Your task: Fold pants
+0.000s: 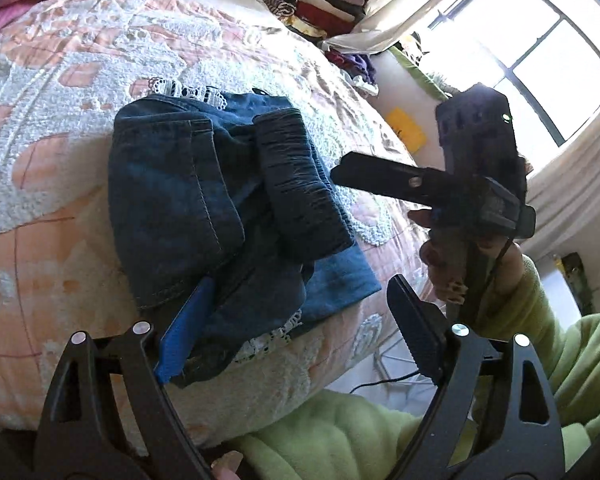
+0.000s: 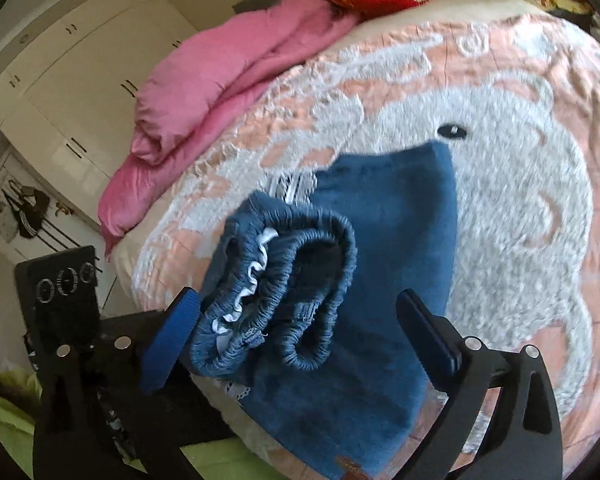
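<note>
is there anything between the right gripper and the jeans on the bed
Nothing visible. The right gripper is open, and the jeans lie right in front of it on the bedspread, their bunched waistband between its fingers.

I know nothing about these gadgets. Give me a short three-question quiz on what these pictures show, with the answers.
1. True or false: the folded blue denim pants lie on the peach and white patterned bedspread.
2. What lies bunched at the bed's far side? A) rolled pink blanket B) grey towel C) brown coat
3. Fill in: the right gripper is ____, with the elastic waistband between its fingers, ungripped.

Key: 1 true; 2 A; 3 open
</note>
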{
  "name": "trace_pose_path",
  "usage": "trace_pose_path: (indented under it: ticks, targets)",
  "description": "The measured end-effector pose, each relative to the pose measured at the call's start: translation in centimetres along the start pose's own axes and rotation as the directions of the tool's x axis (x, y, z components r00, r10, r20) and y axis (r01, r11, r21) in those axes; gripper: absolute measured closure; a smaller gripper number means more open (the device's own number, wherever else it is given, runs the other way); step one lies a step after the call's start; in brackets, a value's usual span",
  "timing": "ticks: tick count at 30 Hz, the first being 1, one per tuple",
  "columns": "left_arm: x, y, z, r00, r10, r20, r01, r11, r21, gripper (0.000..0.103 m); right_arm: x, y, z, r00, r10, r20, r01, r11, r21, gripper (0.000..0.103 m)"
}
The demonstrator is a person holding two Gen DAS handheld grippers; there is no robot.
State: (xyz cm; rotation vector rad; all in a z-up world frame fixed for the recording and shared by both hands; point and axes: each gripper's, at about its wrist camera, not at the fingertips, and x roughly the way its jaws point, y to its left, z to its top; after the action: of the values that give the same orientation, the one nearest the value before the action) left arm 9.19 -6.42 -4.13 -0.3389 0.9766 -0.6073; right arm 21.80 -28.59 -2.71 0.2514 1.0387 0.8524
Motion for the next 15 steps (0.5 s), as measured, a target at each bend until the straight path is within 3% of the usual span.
trace_pose_path:
  ticks: [5, 7, 8, 12, 14, 15]
  targets:
    - [-0.2, -0.2, -0.8, 1.0, 0.021, -0.005, -0.021, 1.0, 0.011, 0.022, 2.5, 0.9, 0.0, 0.999, -0.007, -0.04, 0.007, 1.0, -0.002, 0.006]
    - [-0.3, -0.3, -0.8, 1.0, 0.023, -0.006, -0.023, 1.0, 0.01, 0.022, 3.6, 1.7, 0.1, 0.997, -0.035, -0.064, 0.032, 0.999, -0.04, 0.054]
    - [-0.4, -0.4, -0.8, 1.0, 0.028, -0.006, -0.027, 1.0, 0.009, 0.022, 3.8, 2.0, 0.0, 0.997, -0.014, -0.08, 0.01, 0.999, -0.051, 0.066]
    - [-0.9, -0.6, -0.6, 0.999, 0.032, 0.008, -0.032, 0.999, 0.012, 0.019, 0.5, 2.8, 0.2, 0.993, 0.119, 0.004, -0.118, 0.991, -0.056, 0.07]
    - [-1.0, -0.6, -0.5, 0.999, 0.035, 0.013, -0.035, 0.999, 0.015, 0.019, -0.6, 2.4, 0.3, 0.991, 0.129, 0.028, -0.127, 0.991, -0.045, 0.07]
    - [-0.9, -0.6, -0.5, 0.999, 0.037, 0.011, -0.037, 0.999, 0.014, 0.019, -0.6, 1.9, 0.3, 0.995, 0.094, 0.025, -0.093, 0.995, -0.039, 0.07]
